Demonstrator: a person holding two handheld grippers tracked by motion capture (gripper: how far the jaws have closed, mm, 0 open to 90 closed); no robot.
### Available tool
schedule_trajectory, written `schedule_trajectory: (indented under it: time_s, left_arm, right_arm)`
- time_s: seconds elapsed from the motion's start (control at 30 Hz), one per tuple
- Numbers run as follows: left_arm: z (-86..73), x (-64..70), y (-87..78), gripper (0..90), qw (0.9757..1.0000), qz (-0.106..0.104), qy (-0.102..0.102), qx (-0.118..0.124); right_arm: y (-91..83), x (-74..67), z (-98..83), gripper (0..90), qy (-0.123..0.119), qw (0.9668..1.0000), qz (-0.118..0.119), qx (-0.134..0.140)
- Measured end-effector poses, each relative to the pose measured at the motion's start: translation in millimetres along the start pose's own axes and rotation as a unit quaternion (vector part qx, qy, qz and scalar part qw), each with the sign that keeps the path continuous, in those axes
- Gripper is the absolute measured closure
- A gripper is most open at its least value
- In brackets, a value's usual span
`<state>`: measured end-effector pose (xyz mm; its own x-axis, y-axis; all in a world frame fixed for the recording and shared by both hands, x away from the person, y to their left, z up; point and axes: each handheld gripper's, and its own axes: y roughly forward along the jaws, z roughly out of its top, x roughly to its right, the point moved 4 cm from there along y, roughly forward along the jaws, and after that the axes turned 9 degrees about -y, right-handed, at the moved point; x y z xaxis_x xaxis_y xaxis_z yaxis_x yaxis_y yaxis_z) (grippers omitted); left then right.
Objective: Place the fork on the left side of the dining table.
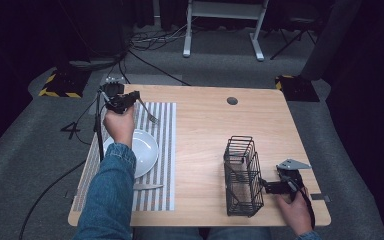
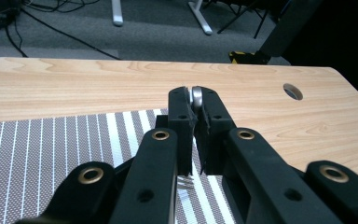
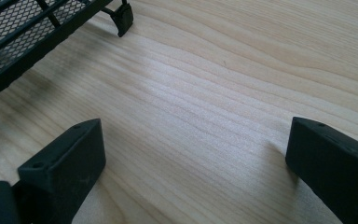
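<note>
Left gripper [image 1: 130,100] clamping fork [image 1: 147,113] by handle end, hanging just beyond plate [image 1: 147,150], over striped mat [image 1: 165,150] | right gripper [image 1: 272,187] standing released beside basket [image 1: 242,175], well right of plate | fork judging light, stiff, slippery; gripping mid-handle advisable | tines partly hiding behind jaws; knife [image 1: 147,186] near plate partly hiding under sleeve.

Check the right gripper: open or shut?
Open. The right gripper has its jaws wide apart above bare table, nothing between them, beside the wire basket.
</note>
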<state>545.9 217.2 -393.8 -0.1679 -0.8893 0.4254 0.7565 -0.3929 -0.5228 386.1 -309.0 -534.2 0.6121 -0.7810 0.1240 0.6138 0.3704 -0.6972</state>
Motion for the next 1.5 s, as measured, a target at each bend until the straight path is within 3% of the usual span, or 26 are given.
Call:
schedule_trajectory:
  time_s: [0.6,0.97,1.5]
  left_arm:
    - [-4.4,-14.5,1.2,85.2,0.9998,0.005,-0.021,-0.003]
    - [-8.1,-35.0,-1.2,78.0,0.9985,0.052,-0.012,-0.015]
    - [-18.6,-62.2,-1.3,72.0,0.9965,0.064,-0.045,-0.028]
  right_arm:
    - [-0.1,-0.2,-0.1,4.9,0.001,1.0,-0.001,0.0]
    - [-0.3,-0.3,-0.3,5.0,0.0,1.0,-0.001,0.0]
    - [-0.3,-0.3,-0.3,5.0,0.0,1.0,-0.001,0.0]
